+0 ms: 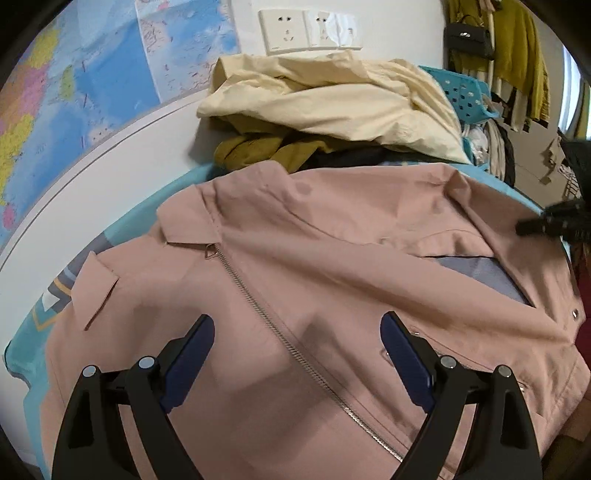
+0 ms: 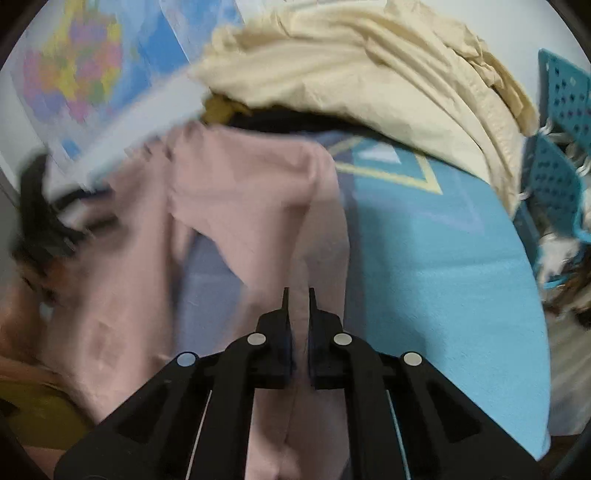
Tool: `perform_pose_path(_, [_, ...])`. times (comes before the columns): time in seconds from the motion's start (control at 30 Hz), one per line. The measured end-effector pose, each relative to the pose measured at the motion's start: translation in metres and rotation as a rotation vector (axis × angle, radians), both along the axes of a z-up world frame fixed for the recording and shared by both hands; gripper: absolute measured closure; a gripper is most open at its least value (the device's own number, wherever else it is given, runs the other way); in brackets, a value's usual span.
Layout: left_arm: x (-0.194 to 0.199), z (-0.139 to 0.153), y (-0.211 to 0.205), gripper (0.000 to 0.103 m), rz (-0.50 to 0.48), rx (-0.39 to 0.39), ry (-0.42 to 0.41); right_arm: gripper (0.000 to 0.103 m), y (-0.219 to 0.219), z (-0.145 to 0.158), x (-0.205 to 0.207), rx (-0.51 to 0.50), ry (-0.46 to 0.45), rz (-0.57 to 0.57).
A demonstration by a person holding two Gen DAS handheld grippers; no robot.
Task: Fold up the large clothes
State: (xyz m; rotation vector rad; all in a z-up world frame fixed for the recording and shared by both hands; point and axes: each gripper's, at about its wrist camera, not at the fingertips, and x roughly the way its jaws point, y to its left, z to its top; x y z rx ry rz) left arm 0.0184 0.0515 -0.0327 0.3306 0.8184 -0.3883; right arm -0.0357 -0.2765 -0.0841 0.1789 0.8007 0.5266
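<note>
A large dusty-pink zip jacket (image 1: 280, 266) lies spread front-up on a blue patterned cloth (image 1: 173, 188), zipper running diagonally down the middle. My left gripper (image 1: 297, 332) is open just above its lower front, empty. My right gripper (image 2: 298, 295) is shut on a fold of the pink jacket's sleeve (image 2: 258, 206), holding it lifted over the blue cloth (image 2: 436, 266). The right gripper also shows blurred at the right edge of the left wrist view (image 1: 550, 221), by the jacket's far sleeve.
A pile of cream (image 1: 325, 99) and olive (image 1: 255, 147) clothes lies behind the jacket against the wall. A teal plastic basket (image 1: 465, 92) stands at the right. A world map (image 1: 74, 85) and wall sockets (image 1: 310, 31) are on the wall.
</note>
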Motion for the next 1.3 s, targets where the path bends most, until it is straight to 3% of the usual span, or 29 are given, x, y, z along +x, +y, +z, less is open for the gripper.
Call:
perform_pose_path(0.1, [-0.003,0.010,0.004,0.015,-0.011,-0.043,0.003,0.098,0.002,0.055,-0.009,0.165,-0.058,0.091])
perform_pose_path(0.23, [-0.005,0.027,0.017,0.015,-0.033,-0.142,0.001,0.098,0.027,0.120,-0.014,0.278,-0.134,0.188])
perform_pose_path(0.4, [-0.023,0.052,0.050,0.015,-0.050,-0.302,-0.031,0.097,0.100,0.158,-0.007,0.301,-0.170,0.352])
perform_pose_path(0.5, [-0.040,0.063,0.077,0.015,-0.042,-0.359,-0.072,0.097,0.173,0.148,0.010,0.278,-0.112,0.486])
perform_pose_path(0.67, [-0.069,0.062,0.128,0.015,0.055,-0.400,-0.121,0.097,0.266,0.111,0.039,0.232,-0.012,0.601])
perform_pose_path(0.83, [-0.087,0.043,0.154,0.015,0.123,-0.360,-0.090,0.096,0.323,0.066,0.070,0.165,0.084,0.605])
perform_pose_path(0.9, [-0.087,0.034,0.155,0.015,0.130,-0.334,-0.066,0.085,0.335,0.050,0.080,0.116,0.098,0.589])
perform_pose_path(0.93, [-0.087,0.029,0.155,0.015,0.128,-0.324,-0.053,0.071,0.338,0.044,0.083,0.089,0.112,0.582])
perform_pose_path(0.97, [-0.088,0.025,0.155,0.015,0.123,-0.319,-0.039,0.038,0.339,0.042,0.082,0.050,0.092,0.573])
perform_pose_path(1.0, [-0.087,0.019,0.152,0.015,0.116,-0.316,-0.018,0.031,0.336,0.045,0.078,0.020,0.041,0.572])
perform_pose_path(1.13, [-0.083,-0.002,0.140,0.015,0.082,-0.324,0.053,0.033,0.295,0.059,0.068,0.025,-0.045,0.541])
perform_pose_path(1.3, [-0.075,-0.019,0.113,0.013,0.042,-0.272,0.115,0.031,0.210,0.057,0.092,0.063,-0.060,0.309])
